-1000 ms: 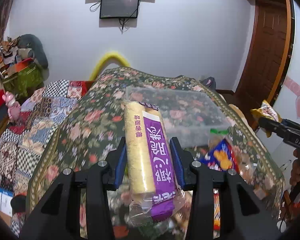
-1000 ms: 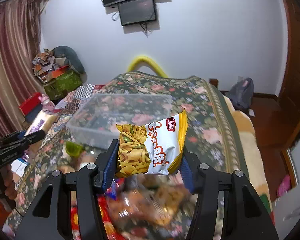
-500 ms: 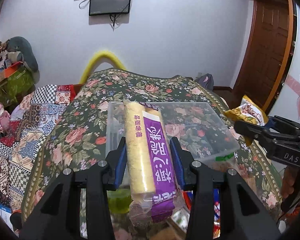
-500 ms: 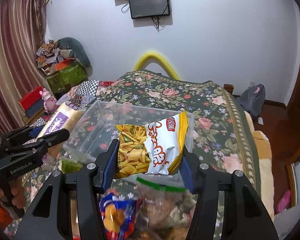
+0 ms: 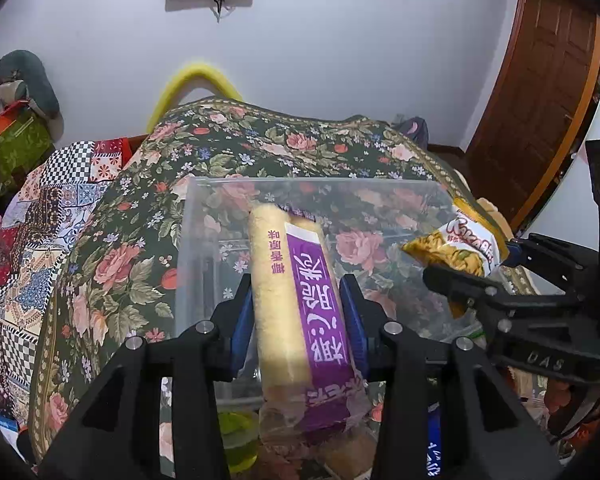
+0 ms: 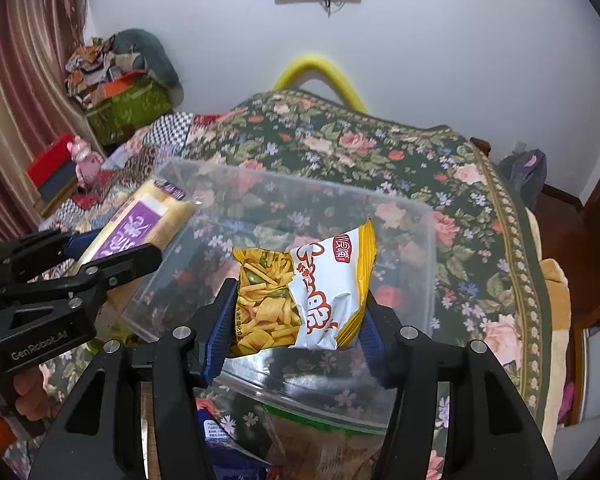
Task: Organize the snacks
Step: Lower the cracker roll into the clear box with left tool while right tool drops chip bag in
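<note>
Both grippers' fingers clamp snacks, purple roll [image 5: 300, 300] and chip bag [image 6: 304, 296], above clear bin [image 6: 416, 216] rim.

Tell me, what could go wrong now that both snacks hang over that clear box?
The long purple pack is pinched low on its length, so most of it juts past the fingers and it might tip or land across the bin rim. The chip bag is puffy and could slip. The left gripper and right gripper crowd one bin and might bump.
</note>
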Tool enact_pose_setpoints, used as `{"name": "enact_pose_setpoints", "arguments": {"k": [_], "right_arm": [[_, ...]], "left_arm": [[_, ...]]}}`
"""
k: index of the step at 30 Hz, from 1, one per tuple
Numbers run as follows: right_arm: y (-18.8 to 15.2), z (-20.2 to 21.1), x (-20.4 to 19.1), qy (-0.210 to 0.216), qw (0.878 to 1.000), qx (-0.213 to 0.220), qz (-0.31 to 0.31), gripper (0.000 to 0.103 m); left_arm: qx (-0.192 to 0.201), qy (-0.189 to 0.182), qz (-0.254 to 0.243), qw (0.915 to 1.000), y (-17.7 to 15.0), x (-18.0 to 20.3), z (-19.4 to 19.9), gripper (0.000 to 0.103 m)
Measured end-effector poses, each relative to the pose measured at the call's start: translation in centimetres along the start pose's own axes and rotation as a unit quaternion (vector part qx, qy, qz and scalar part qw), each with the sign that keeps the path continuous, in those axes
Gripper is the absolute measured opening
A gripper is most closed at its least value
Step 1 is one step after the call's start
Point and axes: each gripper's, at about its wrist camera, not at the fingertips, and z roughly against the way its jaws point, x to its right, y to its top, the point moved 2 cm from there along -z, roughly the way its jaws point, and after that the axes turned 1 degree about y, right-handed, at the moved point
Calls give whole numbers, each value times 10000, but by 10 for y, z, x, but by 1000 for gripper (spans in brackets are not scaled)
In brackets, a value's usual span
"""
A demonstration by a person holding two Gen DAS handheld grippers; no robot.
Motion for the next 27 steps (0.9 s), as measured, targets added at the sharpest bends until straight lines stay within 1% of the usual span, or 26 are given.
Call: {"name": "enact_pose_setpoints", "arguments": {"k": [3, 7, 11, 15, 18, 23, 27], "right_arm": [[-1, -3, -1, 8, 9999, -107, 15, 56], [-2, 0, -3, -21, 9999, -112, 33, 57], [0, 12, -2, 23, 10000, 33, -35, 61], [1, 33, -3, -58, 9996, 291, 23, 65], [-1, 48, -4, -127, 9989, 443, 66, 66], [-10, 68, -3, -175, 9978, 620, 124, 66], [-22, 80, 4, -220, 9973, 703, 75, 66]], "left_arm": [[-49, -51, -74, 9999, 3, 2, -3, 41], [50, -65, -118, 9999, 3, 6, 6, 41], [139, -37, -129, 9998, 3, 7, 18, 42], [285, 3, -123, 9995, 1, 8, 36, 43], [396, 47, -175, 9991, -3, 9, 51, 44], [578, 160, -259, 9979, -13, 9, 74, 57], [573, 226, -229, 9978, -24, 1, 83, 63]]}}
